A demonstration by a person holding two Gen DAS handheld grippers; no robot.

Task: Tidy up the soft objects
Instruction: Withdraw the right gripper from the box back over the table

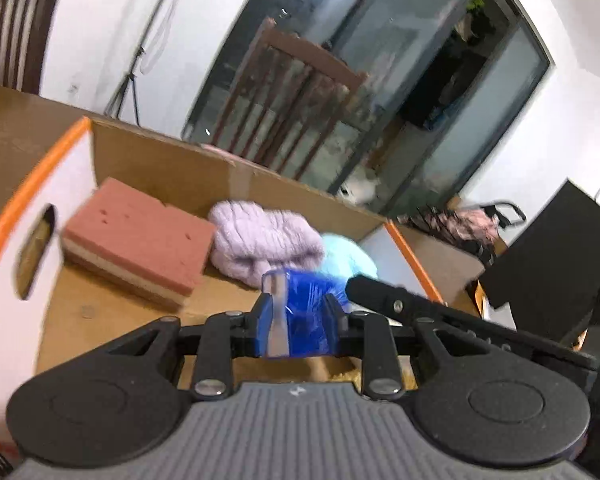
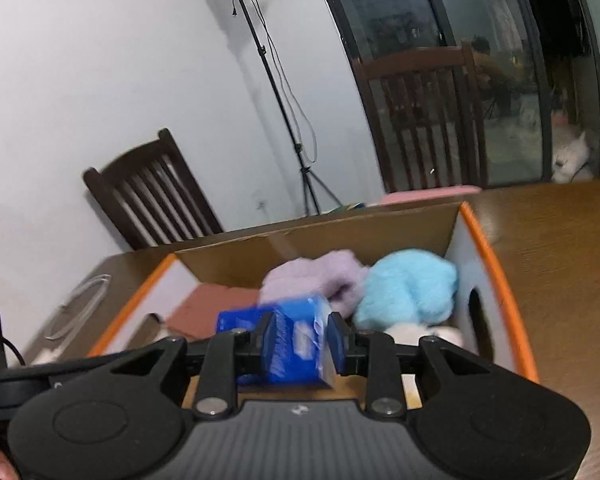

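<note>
A blue plastic tissue pack (image 1: 304,320) is pinched between the fingers of my left gripper (image 1: 300,304), which is shut on it above the near part of a cardboard box with an orange rim (image 1: 32,184). My right gripper (image 2: 302,320) is shut on the same pack (image 2: 292,352) from its other side; one of its black fingers (image 1: 380,292) shows to the right in the left wrist view. Inside the box lie a pink sponge block (image 1: 140,236), a lilac knitted piece (image 1: 264,236) and a light blue fluffy ball (image 2: 408,288). Something white and fluffy (image 2: 420,334) shows below the ball.
The box stands on a brown wooden table (image 2: 560,240). Dark wooden chairs (image 2: 152,192) stand behind it, with a light stand (image 2: 284,120) by the white wall and glass doors beyond. A black object (image 1: 560,248) sits right of the box.
</note>
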